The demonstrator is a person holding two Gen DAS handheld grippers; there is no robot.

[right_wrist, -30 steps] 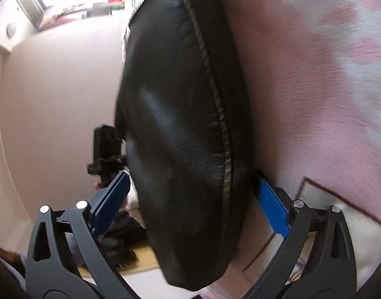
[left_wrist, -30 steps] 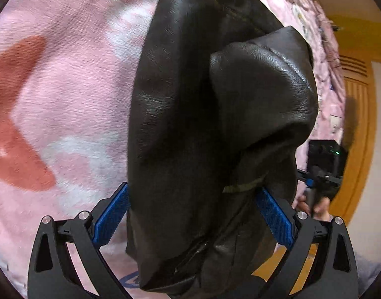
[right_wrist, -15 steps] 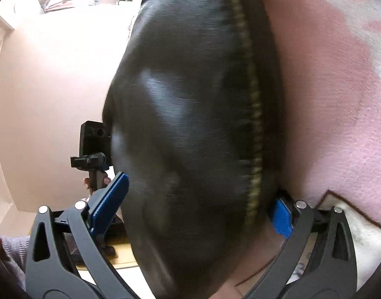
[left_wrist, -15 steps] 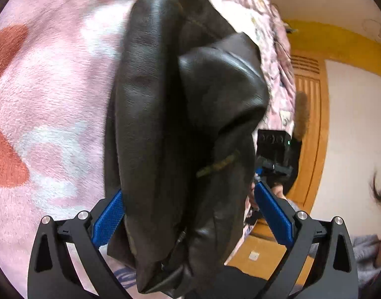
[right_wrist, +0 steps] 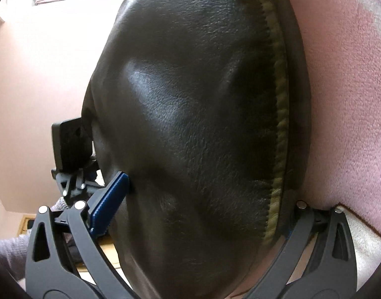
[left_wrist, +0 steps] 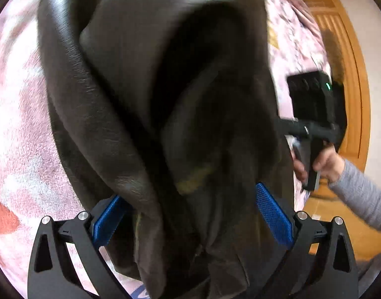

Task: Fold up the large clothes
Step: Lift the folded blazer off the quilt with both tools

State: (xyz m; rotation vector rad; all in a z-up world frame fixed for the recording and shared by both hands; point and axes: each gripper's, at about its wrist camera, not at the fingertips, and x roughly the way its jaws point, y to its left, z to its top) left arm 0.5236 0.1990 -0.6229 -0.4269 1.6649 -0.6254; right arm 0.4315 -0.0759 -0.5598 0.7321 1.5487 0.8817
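Garment: black leather jacket (left_wrist: 145, 114), bunched, carried above the pink blanket (left_wrist: 18, 134).
Left gripper (left_wrist: 190, 214): jaws spread wide, thick folds wedged between.
Right gripper (right_wrist: 197, 204): likewise clamped around bulk.
Change: jacket drawn nearer both cameras than a second ago; right gripper closer.
Implication: edges judged being brought together for a fold.

I see a glossy black leather jacket (left_wrist: 145, 94) with an olive-green stitched seam (right_wrist: 281, 114) along its edge. Beneath it lies a pink fleece blanket (left_wrist: 18, 129) mottled with white patches and a red-orange shape. My left gripper (left_wrist: 190, 214) has a black frame with bright blue pads (left_wrist: 273, 216). The door (left_wrist: 349, 79) is orange wood, the sleeve (left_wrist: 364, 194) grey.
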